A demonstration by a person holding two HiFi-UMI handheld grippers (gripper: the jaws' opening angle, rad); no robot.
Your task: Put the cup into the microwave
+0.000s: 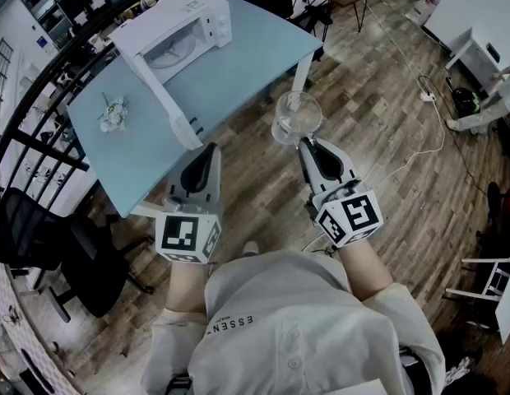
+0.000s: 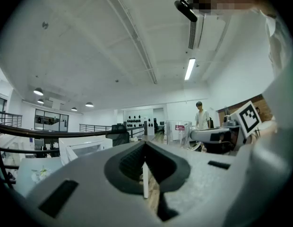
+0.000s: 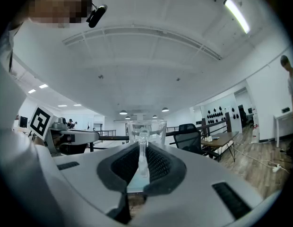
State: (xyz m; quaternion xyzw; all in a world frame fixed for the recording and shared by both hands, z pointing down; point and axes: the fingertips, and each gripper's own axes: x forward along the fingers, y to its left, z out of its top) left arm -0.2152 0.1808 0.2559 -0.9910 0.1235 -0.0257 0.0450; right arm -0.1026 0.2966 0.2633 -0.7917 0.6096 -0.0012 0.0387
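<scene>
Head view is looking steeply down from above the person, table (image 1: 263,48) filling upper left. Both gripper views are sitting close behind their jaws, facing level across the room. All three seem to be sharing the cup (image 1: 296,118); left gripper view is also catching the right gripper (image 2: 193,135) at right.
</scene>
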